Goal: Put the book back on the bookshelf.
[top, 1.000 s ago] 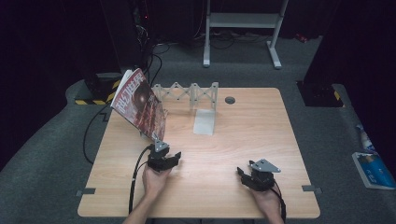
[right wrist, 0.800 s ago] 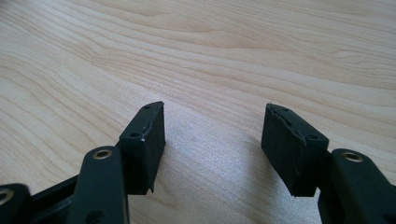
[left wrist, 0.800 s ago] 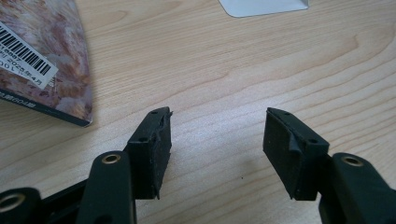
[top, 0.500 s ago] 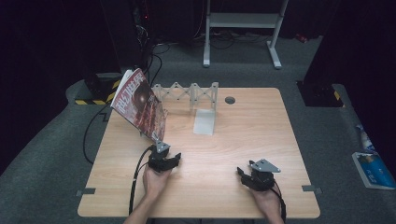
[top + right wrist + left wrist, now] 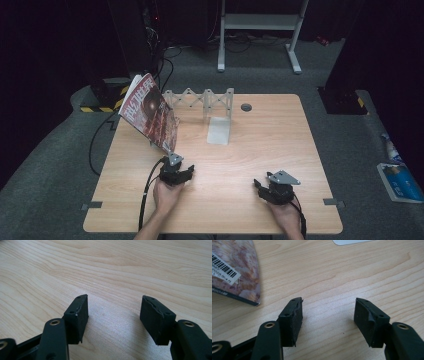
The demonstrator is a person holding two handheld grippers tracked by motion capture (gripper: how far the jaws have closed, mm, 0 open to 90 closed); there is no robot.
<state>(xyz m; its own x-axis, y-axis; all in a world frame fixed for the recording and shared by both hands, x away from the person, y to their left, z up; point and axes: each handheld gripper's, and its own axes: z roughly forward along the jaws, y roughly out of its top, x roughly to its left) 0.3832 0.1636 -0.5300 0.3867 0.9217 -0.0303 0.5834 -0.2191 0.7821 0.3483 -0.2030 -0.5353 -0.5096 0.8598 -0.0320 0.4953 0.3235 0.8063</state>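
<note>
High view shows a pale wooden table [image 5: 260, 150] on grey carpet in a dark room, where the red glossy magazine [image 5: 148, 112] leans tilted at the far left, just beyond the left tongs [image 5: 181, 169], which gape empty like the right tongs [image 5: 260, 189] at near right.

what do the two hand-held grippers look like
Both are black. The left hand-held gripper trails a black cable; the right hand-held gripper carries a grey three-cornered plate on top. Each has two blocky black pads with small screw holes on brass-eyeleted arms. No sleeves show.
</note>
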